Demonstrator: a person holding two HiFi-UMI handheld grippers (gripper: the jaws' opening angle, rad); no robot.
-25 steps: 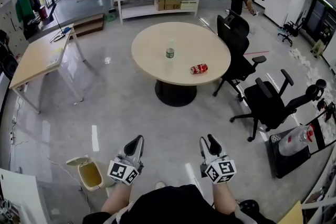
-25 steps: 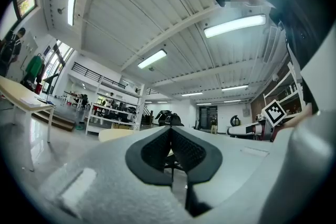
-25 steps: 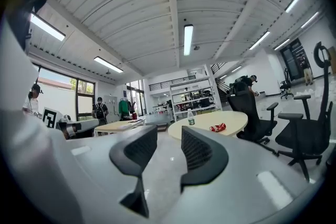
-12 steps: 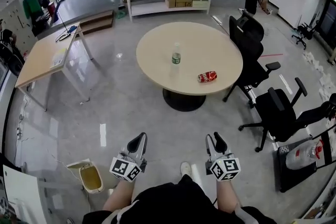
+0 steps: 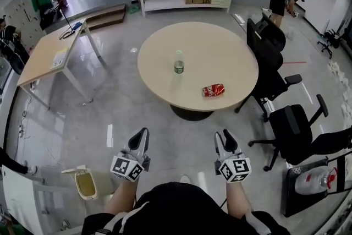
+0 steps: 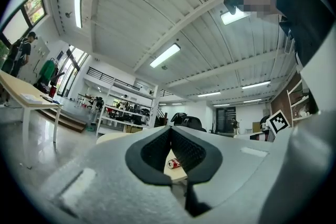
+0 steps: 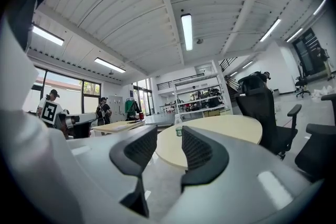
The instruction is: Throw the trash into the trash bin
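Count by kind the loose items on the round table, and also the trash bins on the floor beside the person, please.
Bottle, standing upright: 1
Red can, lying on its side: 1
Trash bin, on the floor: 1
Total: 3

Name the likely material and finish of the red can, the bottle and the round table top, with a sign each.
Can: probably thin metal, glossy red print. Bottle: likely clear plastic, see-through body. Table top: perhaps laminate, even pale beige, soft sheen.
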